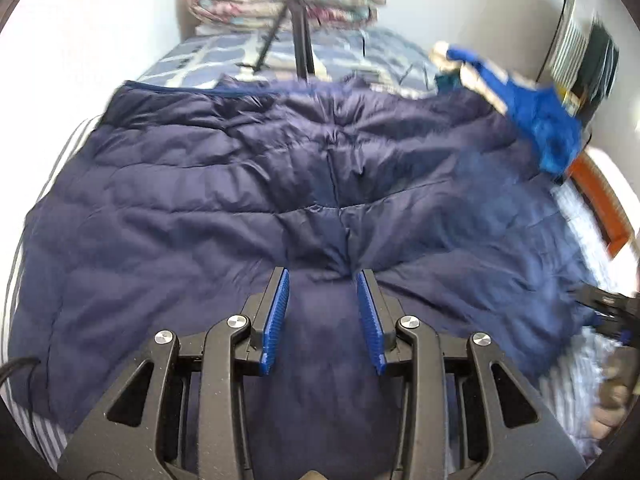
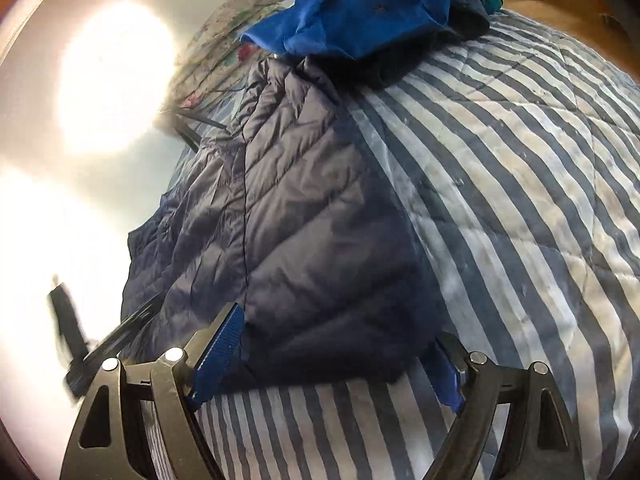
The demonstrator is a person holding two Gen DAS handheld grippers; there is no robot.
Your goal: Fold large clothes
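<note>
The navy puffer jacket (image 1: 248, 184) is lying spread on the striped bed (image 2: 520, 168), reaching far beyond the left hand-held gripper (image 1: 322, 280), whose jaws are standing open over its near hem; the right hand-held gripper (image 2: 336, 332) is spreading wide around its near corner.

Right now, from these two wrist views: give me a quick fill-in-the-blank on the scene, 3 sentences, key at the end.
1. The navy puffer jacket lies spread on a quilt patterned with blue and white ____.
2. The left gripper hangs over the jacket with its jaws ____, nothing between them.
3. The bright blue garment lies bunched at the jacket's far end, and the right gripper, jaws apart, is at the jacket's ____ edge.

Missing words: stripes; open; near
</note>
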